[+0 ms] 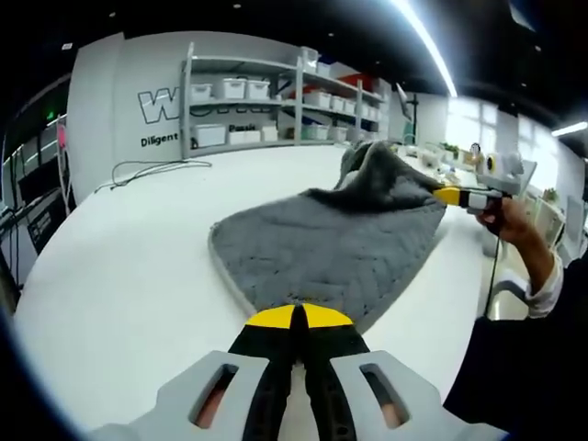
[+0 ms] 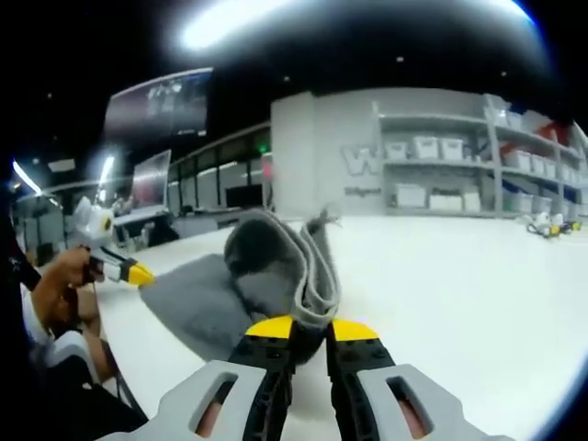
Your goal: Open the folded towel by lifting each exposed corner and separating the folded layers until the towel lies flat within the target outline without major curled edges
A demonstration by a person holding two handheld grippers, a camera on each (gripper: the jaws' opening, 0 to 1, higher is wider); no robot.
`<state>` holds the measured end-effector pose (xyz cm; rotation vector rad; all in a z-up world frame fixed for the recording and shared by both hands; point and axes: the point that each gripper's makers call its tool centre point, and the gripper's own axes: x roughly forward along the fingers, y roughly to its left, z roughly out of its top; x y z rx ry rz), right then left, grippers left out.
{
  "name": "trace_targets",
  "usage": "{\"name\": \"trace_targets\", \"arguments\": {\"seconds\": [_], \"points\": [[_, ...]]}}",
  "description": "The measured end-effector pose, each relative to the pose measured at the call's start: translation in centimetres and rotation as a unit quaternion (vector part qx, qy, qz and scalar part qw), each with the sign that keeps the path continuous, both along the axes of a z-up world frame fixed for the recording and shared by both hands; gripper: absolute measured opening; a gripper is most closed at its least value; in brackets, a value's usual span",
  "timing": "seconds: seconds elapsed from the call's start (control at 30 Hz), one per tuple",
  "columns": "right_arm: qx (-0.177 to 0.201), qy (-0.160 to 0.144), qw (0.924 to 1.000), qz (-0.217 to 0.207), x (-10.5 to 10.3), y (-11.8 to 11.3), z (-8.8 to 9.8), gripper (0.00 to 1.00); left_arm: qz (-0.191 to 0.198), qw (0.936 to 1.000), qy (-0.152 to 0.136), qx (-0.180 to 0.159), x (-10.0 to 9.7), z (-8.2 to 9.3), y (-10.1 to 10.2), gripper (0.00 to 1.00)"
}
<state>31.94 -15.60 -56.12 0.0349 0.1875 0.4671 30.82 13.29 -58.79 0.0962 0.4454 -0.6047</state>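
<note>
A grey quilted towel (image 1: pixel 340 243) lies spread on the white table (image 1: pixel 119 276). My left gripper (image 1: pixel 299 317) is shut on its near edge, low by the tabletop. The towel's far corner is lifted and bunched, with the right gripper (image 1: pixel 450 195) pinching it from the right. In the right gripper view my right gripper (image 2: pixel 308 329) is shut on a raised, folded bundle of towel (image 2: pixel 276 262), which curls over the jaws. The rest of the towel slopes down leftward to the left gripper (image 2: pixel 138 274), which is held in a person's hand.
A shelf rack (image 1: pixel 257 101) with white bins stands beyond the table's far edge, and a loose cable (image 1: pixel 152 170) lies at the table's back left. A hand and dark sleeve (image 1: pixel 519 239) reach in from the right. Small yellow objects (image 2: pixel 551 225) sit far right on the table.
</note>
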Motion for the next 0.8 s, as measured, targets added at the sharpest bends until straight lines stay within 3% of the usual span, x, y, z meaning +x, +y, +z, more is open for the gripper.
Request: {"name": "trace_targets", "arguments": {"seconds": [0.8], "points": [[-0.026, 0.031, 0.9992, 0.003, -0.4, -1.3, -1.9, 0.15, -0.009, 1.0, 0.001, -0.001, 0.0, 0.0, 0.0, 0.01]]}}
